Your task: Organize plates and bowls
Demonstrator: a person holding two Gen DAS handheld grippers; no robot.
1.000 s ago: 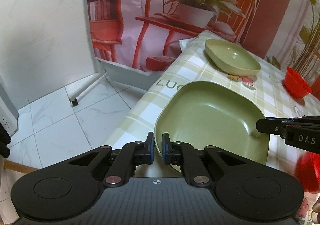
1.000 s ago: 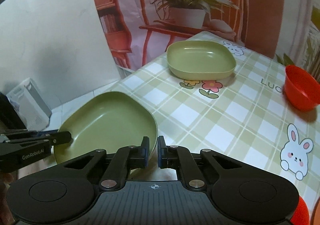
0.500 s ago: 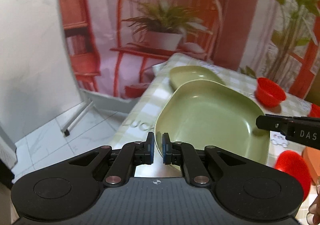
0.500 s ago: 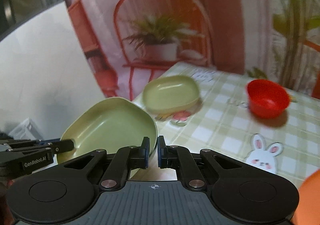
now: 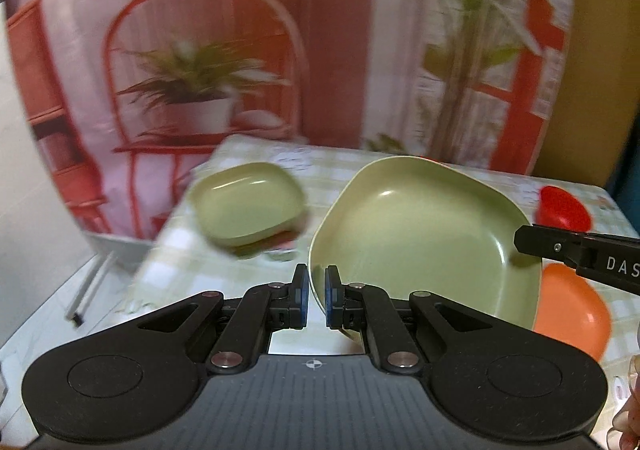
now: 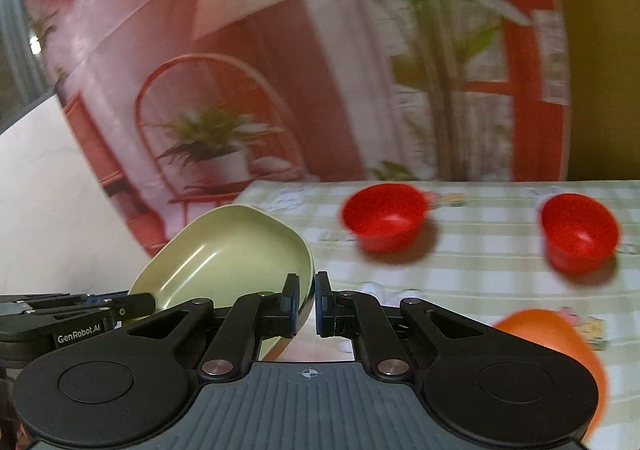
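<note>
The large green plate (image 5: 424,238) is held off the checked table (image 5: 180,258) between the two grippers, its hollow facing up and toward the cameras, far edge raised. Its long axis runs roughly left to right between the grips. The left gripper (image 5: 316,300) is clenched on the plate's near left rim; the right gripper (image 6: 306,308) pinches the opposite rim, its fingers (image 5: 532,242) seen from the left camera at the plate's right edge.

On the table beyond, to the left, lies a smaller green plate (image 5: 248,204). Two red bowls (image 6: 386,216) (image 6: 578,232) stand farther right, and an orange bowl (image 6: 560,350) sits near the right.

Compared with a second ago, the plate has been lifted off the table edge and carried rightward; motion blur makes its exact tilt hard to judge.
</note>
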